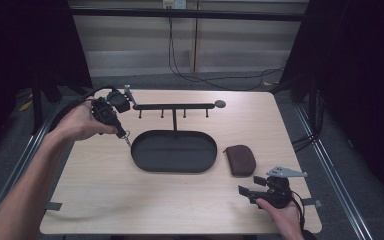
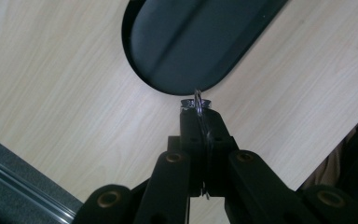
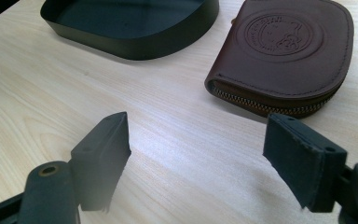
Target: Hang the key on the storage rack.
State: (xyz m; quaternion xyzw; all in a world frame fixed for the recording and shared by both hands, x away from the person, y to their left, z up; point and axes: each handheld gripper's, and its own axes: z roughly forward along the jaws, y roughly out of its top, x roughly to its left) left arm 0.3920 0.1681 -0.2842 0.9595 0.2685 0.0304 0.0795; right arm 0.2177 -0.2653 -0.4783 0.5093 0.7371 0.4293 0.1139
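Note:
My left gripper [image 1: 124, 134] hovers over the table just left of the black oval tray [image 1: 145, 162]. It is shut on a small metal ring [image 2: 198, 101] that pokes out past its tips; a short piece of it hangs below them [image 1: 128, 142]. In the left gripper view the tray's rounded end [image 2: 142, 74] lies straight ahead of the closed left gripper [image 2: 199, 112]. A black bar with several hooks [image 1: 175, 106] stands on a post behind the tray. My right gripper [image 1: 242, 192] rests open near the front right, and its jaws [image 3: 196, 144] face a brown zipped leather pouch [image 3: 284, 51].
The pouch [image 1: 240, 159] lies just right of the tray. A hand and forearm [image 1: 75, 125] reach in from the left. Metal rails [image 1: 330, 165] run along the table's sides. Cables [image 1: 190, 75] lie on the floor behind the table.

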